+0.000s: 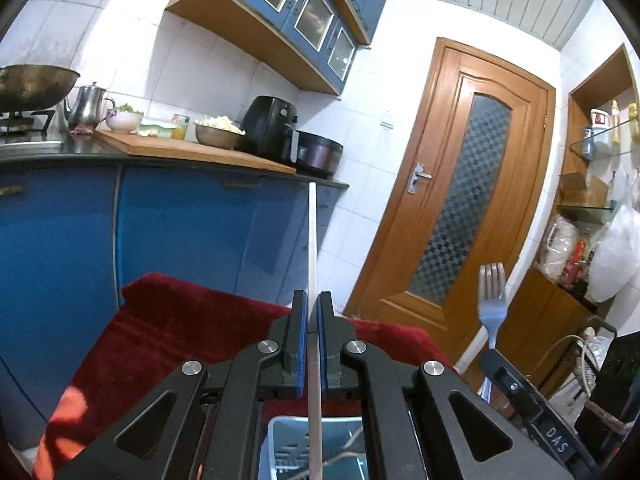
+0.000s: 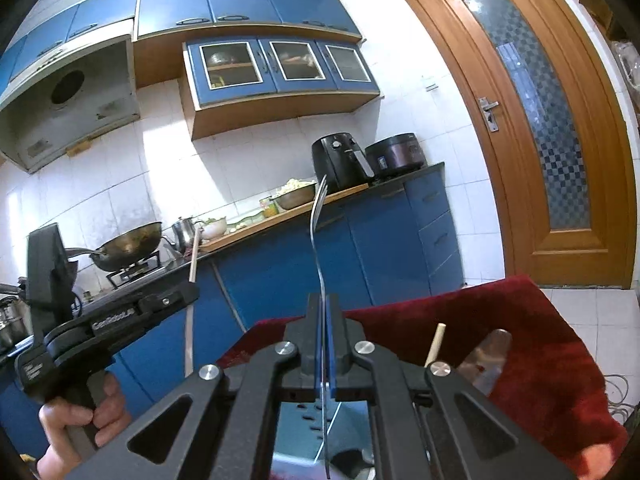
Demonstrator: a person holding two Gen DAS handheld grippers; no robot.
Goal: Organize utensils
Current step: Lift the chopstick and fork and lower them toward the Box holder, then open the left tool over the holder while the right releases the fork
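Both grippers raised over a table draped in a red velvet cloth (image 1: 180, 320), pointing toward the blue kitchen cabinets. Left gripper (image 1: 313, 308): jaws nearly closed, blue pads pressed on a long pale stick, most likely a chopstick (image 1: 312, 240), which runs straight forward past the fingertips and back under the gripper body. In the right wrist view the same left gripper (image 2: 188, 292) shows from the side, held by a bare hand (image 2: 76, 420) on its pistol grip, the chopstick (image 2: 194, 252) poking out ahead of its tip. Right gripper (image 2: 323, 308): jaws fully closed on the handle of a metal fork (image 2: 318, 224), tines up and curving slightly left; the handle passes back between the pads. From the left wrist view the fork (image 1: 493, 300) stands upright to the right, in front of the wooden door (image 1: 460, 200). Beneath both grippers, a pale blue slotted plastic utensil basket (image 1: 280, 440) sits on the cloth, only partly visible. On the cloth to the right of the right gripper: a wooden handle end (image 2: 435, 342) and a blurred metal utensil (image 2: 490, 356), type unclear. Counter behind holds a black air fryer (image 2: 340, 160), a wok (image 2: 128, 244) on the stove, and a steel kettle (image 1: 88, 106).
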